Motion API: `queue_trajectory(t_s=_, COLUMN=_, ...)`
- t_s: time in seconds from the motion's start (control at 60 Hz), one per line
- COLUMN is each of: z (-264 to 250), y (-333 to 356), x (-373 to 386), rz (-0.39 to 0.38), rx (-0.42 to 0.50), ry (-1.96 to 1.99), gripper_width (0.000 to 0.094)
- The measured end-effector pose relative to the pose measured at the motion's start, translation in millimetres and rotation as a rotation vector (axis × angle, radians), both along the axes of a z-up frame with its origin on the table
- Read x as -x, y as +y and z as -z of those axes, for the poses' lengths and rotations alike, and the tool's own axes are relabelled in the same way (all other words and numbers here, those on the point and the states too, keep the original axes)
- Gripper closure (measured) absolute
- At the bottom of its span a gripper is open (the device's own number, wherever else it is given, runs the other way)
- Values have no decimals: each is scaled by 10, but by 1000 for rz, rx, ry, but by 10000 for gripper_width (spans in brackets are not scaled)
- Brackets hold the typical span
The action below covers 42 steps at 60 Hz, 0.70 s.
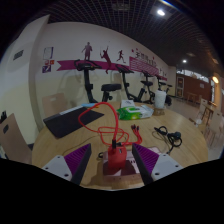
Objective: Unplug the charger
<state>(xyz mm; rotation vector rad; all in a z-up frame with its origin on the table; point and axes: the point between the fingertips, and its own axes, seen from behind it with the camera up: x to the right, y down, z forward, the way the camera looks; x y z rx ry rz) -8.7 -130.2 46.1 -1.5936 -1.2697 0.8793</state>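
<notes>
— What fills the wooden table (60,150)?

— A black keyboard (72,122) at ten o'clock, a red cable (95,125) looping toward me.

— And your gripper (115,170)?

— Its fingers are spread, with the red charger (117,158) standing between them, not yet clamped, lined up for pulling.

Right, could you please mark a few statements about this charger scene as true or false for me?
1. A red cable leads away from the red charger. True.
2. The green box sits between the jaws. False: it lies beyond them; the charger stands between the open jaws of the gripper.
3. A flat black device lies on the wooden table. True.
4. Kitchen cupboards stand behind the table. False: exercise machines stand there.
</notes>
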Motion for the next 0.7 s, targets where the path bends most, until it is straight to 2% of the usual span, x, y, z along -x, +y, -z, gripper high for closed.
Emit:
queue_trajectory(t_s=0.117, z=86, y=17, x=134, rz=-12, rx=7, ry=-8, gripper_width=79)
queue_trajectory(t_s=0.167, z=113, y=2, x=152, rz=-22, rx=12, ry=-16, gripper_width=371)
queue_trajectory(t_s=0.217, z=109, y=161, x=135, rz=27, rx=-17, ry=-19, gripper_width=663)
queue_trajectory(t_s=0.25, z=117, y=145, x=148, rz=18, rx=16, ry=-16, gripper_width=679)
queue_trajectory(t_s=0.3, z=113, y=144, x=159, rz=4, rx=16, ry=-15, gripper_width=756)
queue_trajectory(t_s=0.35, z=116, y=143, x=166, rz=-9, rx=7, ry=-27, gripper_width=773)
queue_trajectory(t_s=0.417, z=93, y=148, x=123, rz=-17, rx=74, ry=-69, gripper_width=773)
queue_trajectory(t_s=0.45, z=-279, y=232, x=172, rz=-3, rx=83, ry=31, gripper_width=775)
queue_trajectory(t_s=0.5, z=-918, y=496, x=183, rz=29, rx=-8, ry=136, gripper_width=775)
queue_trajectory(t_s=0.567, z=-1479, y=669, x=234, rz=30, rx=23, ry=193, gripper_width=775)
queue_trajectory(t_s=0.65, z=-1680, y=1011, x=136, rz=45, rx=71, ry=164, gripper_width=778)
queue_trajectory(t_s=0.7, z=-1628, y=1279, x=56, rz=66, rx=56, ry=112, gripper_width=777)
